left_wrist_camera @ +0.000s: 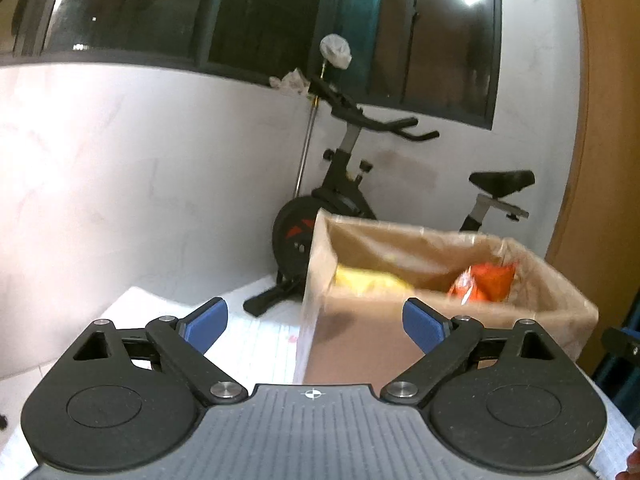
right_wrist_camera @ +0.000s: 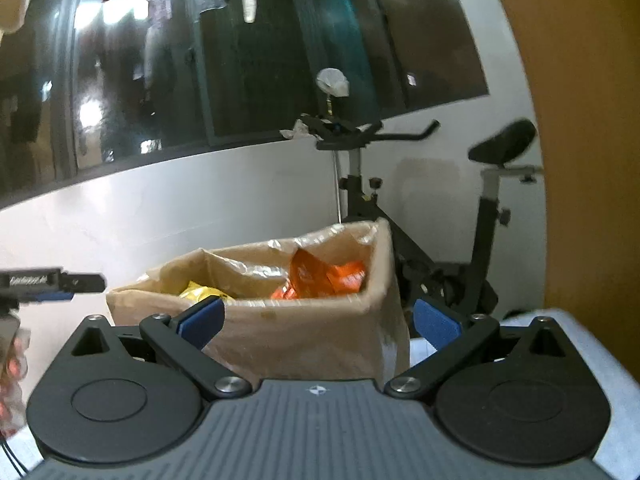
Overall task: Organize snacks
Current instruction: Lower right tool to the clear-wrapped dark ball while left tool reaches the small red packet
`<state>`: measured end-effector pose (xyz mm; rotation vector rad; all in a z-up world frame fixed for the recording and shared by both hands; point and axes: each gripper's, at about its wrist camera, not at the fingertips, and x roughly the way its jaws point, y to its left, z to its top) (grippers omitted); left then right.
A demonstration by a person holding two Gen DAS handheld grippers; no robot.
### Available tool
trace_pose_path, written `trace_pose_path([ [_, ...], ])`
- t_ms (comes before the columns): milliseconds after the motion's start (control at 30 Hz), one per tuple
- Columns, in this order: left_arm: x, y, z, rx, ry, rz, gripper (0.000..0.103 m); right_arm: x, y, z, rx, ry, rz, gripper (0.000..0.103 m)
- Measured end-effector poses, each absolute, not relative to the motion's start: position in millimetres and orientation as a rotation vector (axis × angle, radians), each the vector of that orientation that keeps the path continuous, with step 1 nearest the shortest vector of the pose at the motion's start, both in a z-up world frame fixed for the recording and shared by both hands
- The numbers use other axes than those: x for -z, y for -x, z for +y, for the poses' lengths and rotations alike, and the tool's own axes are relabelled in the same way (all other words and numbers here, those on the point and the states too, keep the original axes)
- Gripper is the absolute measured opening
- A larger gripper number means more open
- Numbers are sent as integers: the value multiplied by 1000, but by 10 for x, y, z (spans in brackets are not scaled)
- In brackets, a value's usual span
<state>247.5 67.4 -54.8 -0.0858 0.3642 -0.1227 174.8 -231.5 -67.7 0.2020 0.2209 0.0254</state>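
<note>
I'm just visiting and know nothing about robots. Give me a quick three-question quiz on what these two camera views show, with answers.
1. True or false: the right tool is gripping a snack packet.
2. Which snack packets lie inside the open brown cardboard box? A) a yellow one and an orange one B) two green ones C) none
3. Fill in: behind the box stands a black exercise ____.

Key: 1 false, both tools stand open and empty. 2 A: yellow packet, orange packet. 3 bike.
</note>
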Motion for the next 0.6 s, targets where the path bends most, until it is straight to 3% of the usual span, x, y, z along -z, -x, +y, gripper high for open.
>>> trace_pose_path([
  [267,1005,-2429,648,104,102,453,95,1120,-1504,-2304,96,-213,253,103],
  [600,1396,-2441,544,111,28,526,94,1754,-1638,-2170,94,-157,474,102],
])
